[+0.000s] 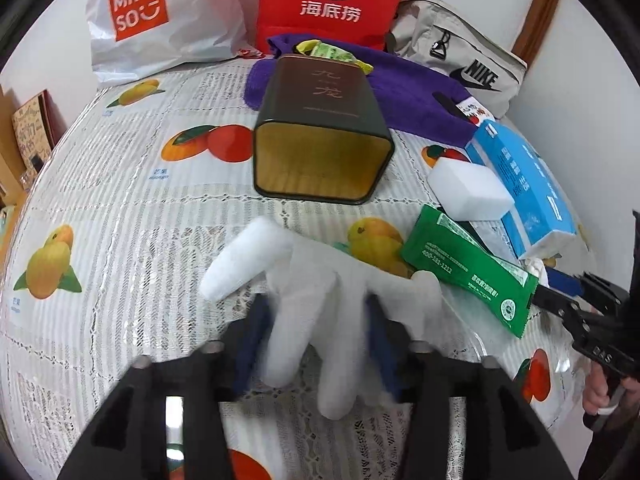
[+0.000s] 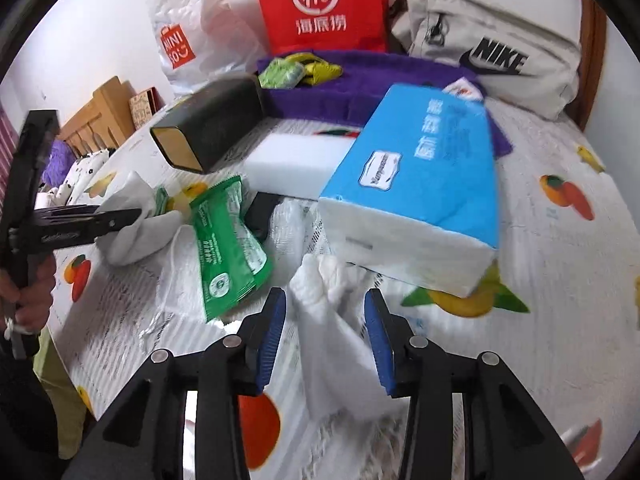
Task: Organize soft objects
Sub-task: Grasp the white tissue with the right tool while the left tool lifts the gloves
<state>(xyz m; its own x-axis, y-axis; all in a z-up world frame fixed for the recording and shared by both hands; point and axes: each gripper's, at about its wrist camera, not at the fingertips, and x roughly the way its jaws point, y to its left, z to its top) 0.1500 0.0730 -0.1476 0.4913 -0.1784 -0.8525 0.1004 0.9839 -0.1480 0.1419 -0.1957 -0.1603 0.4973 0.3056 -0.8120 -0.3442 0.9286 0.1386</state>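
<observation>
Glove limp, light: grip its cuff. Left tongs straddle it, parted; right tongs parted around cloth.

A table covered by a lace-patterned plastic cloth printed with fruit is seen. On it lie a white fabric glove, a dark rectangular tin on its side, a white sponge block, a green sachet, a blue tissue pack, and a purple towel.

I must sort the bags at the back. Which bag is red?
The middle bag, with a white circle logo. The bag to its left is white with an orange logo; the bag on the right is grey.
</observation>
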